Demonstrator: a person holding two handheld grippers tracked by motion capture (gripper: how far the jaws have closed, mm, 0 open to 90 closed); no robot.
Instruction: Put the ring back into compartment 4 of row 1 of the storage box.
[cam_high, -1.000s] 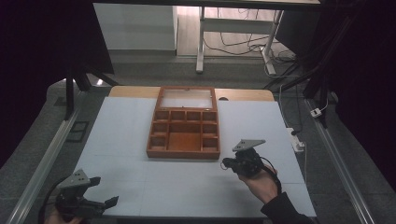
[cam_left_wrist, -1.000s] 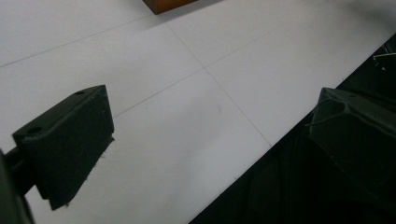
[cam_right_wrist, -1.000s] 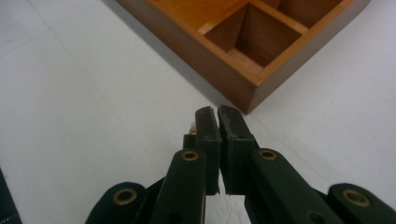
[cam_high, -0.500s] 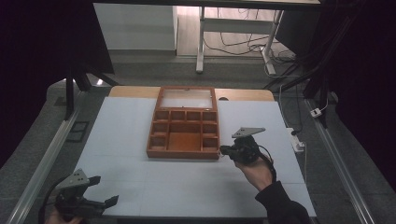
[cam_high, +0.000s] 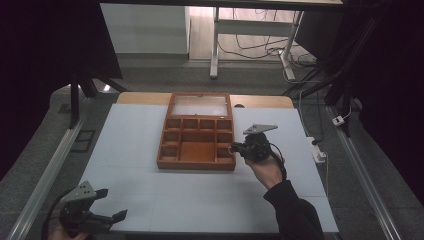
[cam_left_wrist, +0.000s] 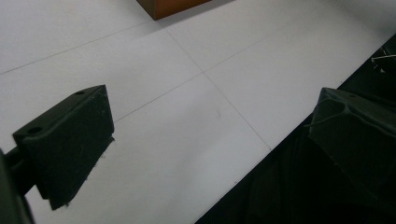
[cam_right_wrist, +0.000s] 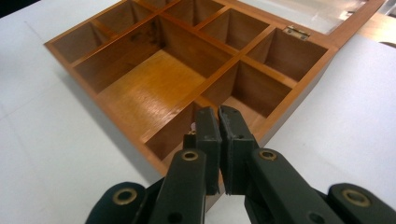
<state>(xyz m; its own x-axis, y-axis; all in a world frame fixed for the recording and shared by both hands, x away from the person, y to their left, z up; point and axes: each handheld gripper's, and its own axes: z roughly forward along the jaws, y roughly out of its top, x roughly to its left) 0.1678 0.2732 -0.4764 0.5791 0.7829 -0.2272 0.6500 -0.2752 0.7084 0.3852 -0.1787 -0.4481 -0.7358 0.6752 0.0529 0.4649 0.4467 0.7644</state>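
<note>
Wooden compartment box (cam_high: 197, 137) open mid-worktop (cam_high: 130, 150), left gripper (cam_high: 102, 205) at near left corner with fingers spread apart, right gripper (cam_right_wrist: 218, 121) fingers pressed together over box's near right compartment, glass lid (cam_high: 200, 105) laid back beyond.

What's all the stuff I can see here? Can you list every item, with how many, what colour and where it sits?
Open wooden box with compartments: one, reddish brown, middle of the table, its compartments look empty.
Glass-paned lid of the box: one, brown frame, folded back at the far side.
White table covering: one, pale white, under the box.
Metal table legs: one pair, light grey, on the floor beyond the table.
Loose cables: several, dark, on the far floor.
White plug strip: one, by the table's right edge.
Left gripper: one, black, near left corner, jaws apart.
Right gripper: one, black, at the box's near right corner, jaws nearly together.
Person's hand: one, holding the right gripper.
</note>
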